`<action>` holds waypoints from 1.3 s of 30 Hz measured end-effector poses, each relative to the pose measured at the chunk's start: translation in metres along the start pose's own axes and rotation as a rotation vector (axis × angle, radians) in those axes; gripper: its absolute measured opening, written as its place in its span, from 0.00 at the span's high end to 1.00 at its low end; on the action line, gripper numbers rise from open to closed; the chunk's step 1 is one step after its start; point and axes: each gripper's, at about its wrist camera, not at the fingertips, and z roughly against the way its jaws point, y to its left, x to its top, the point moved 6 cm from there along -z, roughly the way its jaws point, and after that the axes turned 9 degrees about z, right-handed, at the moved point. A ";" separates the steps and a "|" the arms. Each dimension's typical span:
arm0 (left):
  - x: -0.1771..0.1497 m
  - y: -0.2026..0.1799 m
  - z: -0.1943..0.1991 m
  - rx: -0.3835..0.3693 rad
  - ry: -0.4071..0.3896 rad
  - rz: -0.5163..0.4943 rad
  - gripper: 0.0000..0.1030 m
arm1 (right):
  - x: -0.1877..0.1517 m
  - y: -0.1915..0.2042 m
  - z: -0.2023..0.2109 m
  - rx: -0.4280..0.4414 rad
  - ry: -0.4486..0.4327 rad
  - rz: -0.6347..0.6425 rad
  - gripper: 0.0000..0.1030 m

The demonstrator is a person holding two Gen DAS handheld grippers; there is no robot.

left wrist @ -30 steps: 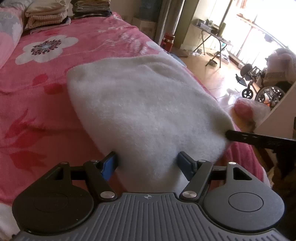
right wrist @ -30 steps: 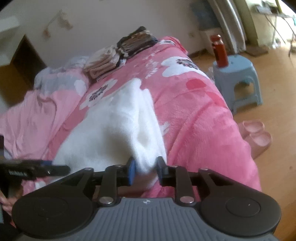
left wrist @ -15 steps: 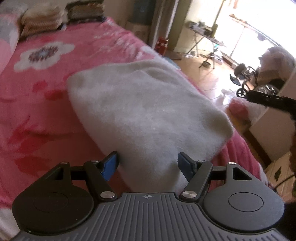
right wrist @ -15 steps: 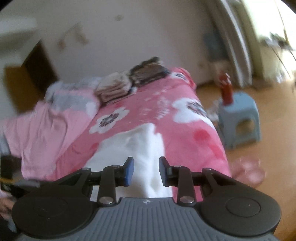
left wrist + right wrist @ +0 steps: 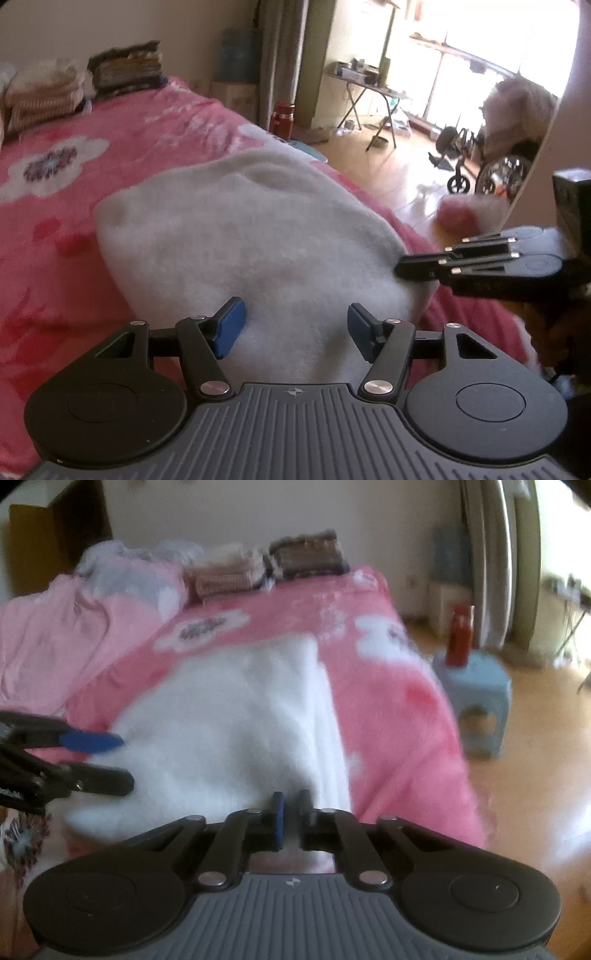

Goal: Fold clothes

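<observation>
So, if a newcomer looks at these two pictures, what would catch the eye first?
First the white fleece, lying folded on the near part of the pink bed. Then the red bottle standing on a blue stool beside the bed. At the far end, two stacks of folded clothes sit side by side.

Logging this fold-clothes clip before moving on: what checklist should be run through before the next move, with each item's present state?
1. The right tool is shut: ok.
2. The fleece is pinched in the right tool: cannot tell; its tip meets the fleece's edge.
3. The left tool grips the fleece: not ok; its jaws have just been closing but stand open, with the fleece between them.
4. The fleece lies on the bed: ok.
5. The two tools are clear of each other: ok.
</observation>
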 end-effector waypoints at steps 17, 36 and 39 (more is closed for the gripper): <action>0.000 0.012 0.006 -0.085 -0.019 0.174 0.34 | 0.043 0.011 -0.018 -0.012 -0.058 0.004 0.94; 0.005 0.022 0.016 -0.140 -0.029 0.253 0.36 | 0.048 0.034 -0.057 0.017 -0.042 0.075 0.92; 0.018 0.025 0.026 -0.162 -0.079 0.269 0.35 | 0.054 0.032 -0.056 0.028 -0.010 0.041 0.92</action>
